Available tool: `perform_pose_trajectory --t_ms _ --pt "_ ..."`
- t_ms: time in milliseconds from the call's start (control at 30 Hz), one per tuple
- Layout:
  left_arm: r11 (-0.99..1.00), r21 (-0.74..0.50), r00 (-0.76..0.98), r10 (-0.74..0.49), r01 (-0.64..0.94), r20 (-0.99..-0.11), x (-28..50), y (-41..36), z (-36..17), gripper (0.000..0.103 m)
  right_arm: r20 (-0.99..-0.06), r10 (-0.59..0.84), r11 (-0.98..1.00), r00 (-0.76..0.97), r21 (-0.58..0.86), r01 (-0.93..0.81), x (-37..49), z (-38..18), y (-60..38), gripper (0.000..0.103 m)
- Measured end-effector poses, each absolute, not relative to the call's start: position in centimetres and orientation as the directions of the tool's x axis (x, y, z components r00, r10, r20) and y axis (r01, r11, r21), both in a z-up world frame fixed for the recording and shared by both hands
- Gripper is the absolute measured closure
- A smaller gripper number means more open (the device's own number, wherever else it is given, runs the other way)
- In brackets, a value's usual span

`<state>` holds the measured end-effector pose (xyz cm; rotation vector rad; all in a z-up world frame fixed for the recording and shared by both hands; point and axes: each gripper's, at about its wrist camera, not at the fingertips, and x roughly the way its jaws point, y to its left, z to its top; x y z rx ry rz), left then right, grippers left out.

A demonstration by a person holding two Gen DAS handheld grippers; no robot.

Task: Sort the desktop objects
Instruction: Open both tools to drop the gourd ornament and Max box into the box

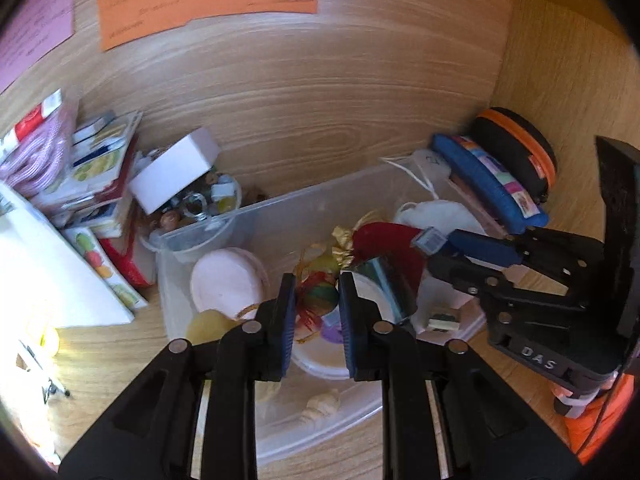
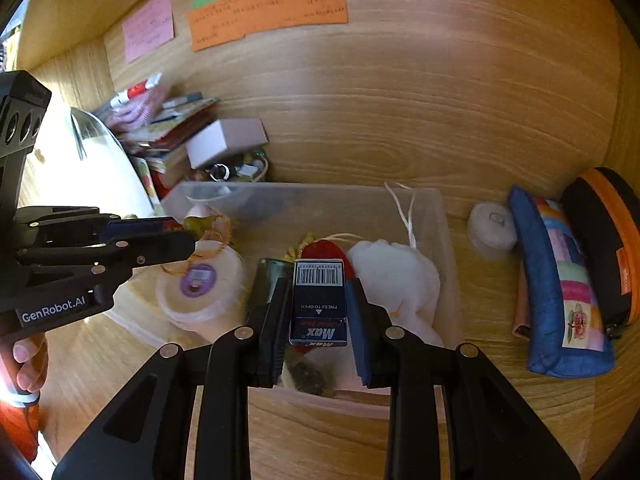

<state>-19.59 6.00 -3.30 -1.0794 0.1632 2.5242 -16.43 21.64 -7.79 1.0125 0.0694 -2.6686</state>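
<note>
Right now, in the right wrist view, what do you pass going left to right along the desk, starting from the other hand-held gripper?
Left hand-held gripper → round white container with purple label → Max staples box held in the right hand-held gripper → white pouch → roll of tape → blue patchwork pencil case → black and orange case.

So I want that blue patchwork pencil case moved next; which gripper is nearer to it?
Right. The right gripper, shut on the Max staples box, is over the clear bin beside the pencil case; the left gripper is at the bin's far side.
</note>
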Motion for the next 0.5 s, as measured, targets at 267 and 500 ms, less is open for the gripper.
perform_pose_trajectory --t_ms 267,500 --pt "-0.903 0.001 -0.643 0.306 -0.431 -0.702 -19.0 6.9 -3.7 0.08 -0.654 -0.211 -0.962 -0.727 0.006 0.274 -16.8 -8.2 21.1 0.078" --pt "-0.906 0.06 -0.689 0.274 -0.418 -0.671 -18.1 7.2 -3.0 0.062 -0.645 -0.202 -0.959 -0.737 -0.023 0.283 -16.5 -8.1 20.4 0.073"
